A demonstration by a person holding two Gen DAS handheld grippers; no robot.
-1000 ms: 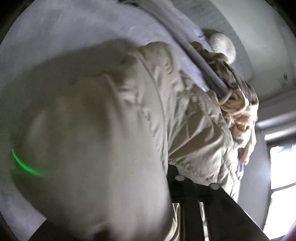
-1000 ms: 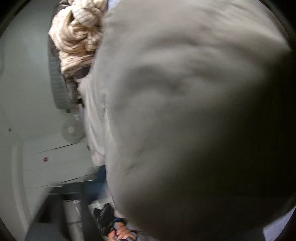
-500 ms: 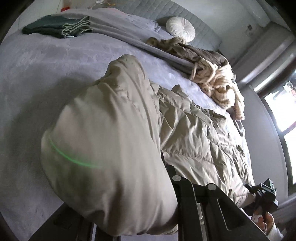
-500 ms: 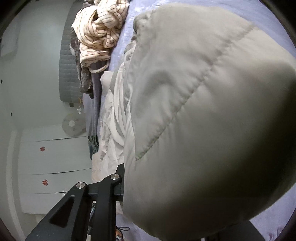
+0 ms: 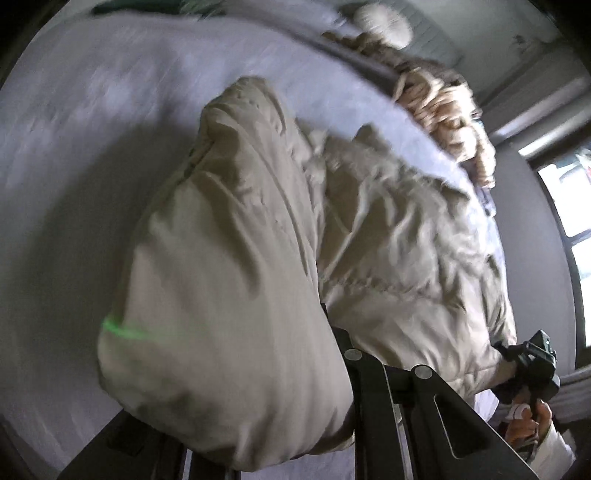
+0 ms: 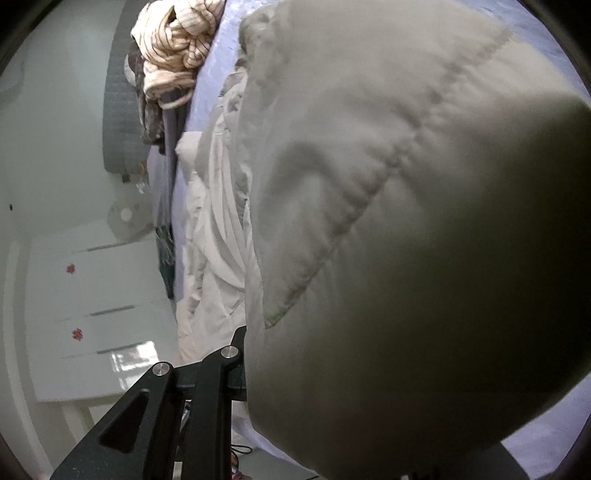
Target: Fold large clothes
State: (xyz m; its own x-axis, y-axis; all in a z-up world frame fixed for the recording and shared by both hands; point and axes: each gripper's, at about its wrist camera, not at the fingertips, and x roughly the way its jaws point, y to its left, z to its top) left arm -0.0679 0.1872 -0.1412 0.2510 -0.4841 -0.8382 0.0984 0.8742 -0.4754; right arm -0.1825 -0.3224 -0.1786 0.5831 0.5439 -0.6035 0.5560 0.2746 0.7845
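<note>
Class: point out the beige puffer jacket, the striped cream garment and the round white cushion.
Beige puffer jacket (image 5: 388,258): left wrist view, quilted body.
Striped cream garment (image 6: 177,33): right wrist view, bunched top folds.
Round white cushion (image 5: 384,26): left wrist view, blurred middle.

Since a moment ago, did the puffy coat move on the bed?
Yes. In the left wrist view, the beige puffy coat has been dragged toward the striped clothes pile, its far edge closer to that pile on the purple bed.

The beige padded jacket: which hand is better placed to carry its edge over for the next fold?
Probably the left. The left gripper is clamped on the jacket, with open bed cover ahead. The right gripper also grips it, but jacket fills its view.
</note>
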